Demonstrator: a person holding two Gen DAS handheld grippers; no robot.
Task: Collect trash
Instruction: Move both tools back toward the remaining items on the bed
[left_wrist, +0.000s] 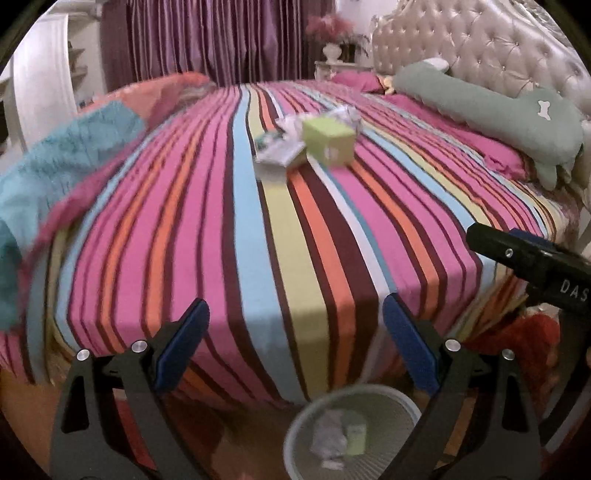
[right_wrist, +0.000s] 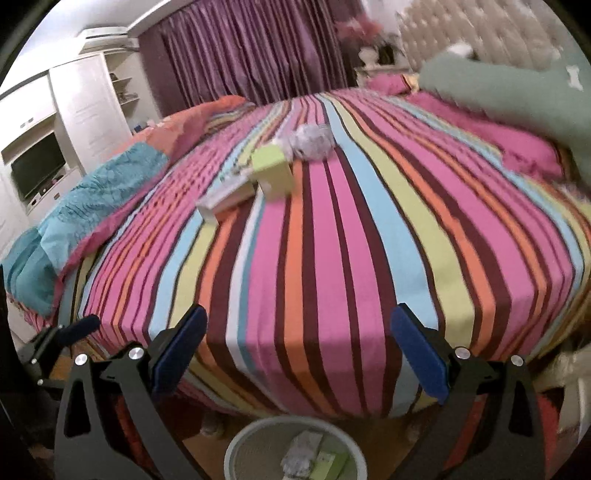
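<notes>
The bed (left_wrist: 295, 229) is seen filling the middle of both views, its foot edge towards the bottom of the frame. Below that edge, at bottom centre, a wastebasket (left_wrist: 295, 435) is found on the floor, with a crumpled paper (left_wrist: 327, 432) and a small carton (left_wrist: 356, 437) lying inside it side by side. On the bed, above centre, a box (left_wrist: 328, 142) is set just right of a flat packet (left_wrist: 277, 151), with a crumpled wrapper (left_wrist: 343, 112) just behind them. A folded quilt (left_wrist: 66, 155) is piled at the left edge of the bed. A long pillow (left_wrist: 491, 107) is laid at upper right, before the headboard (left_wrist: 480, 40). Curtains (left_wrist: 207, 40) are hung behind, at top centre.
</notes>
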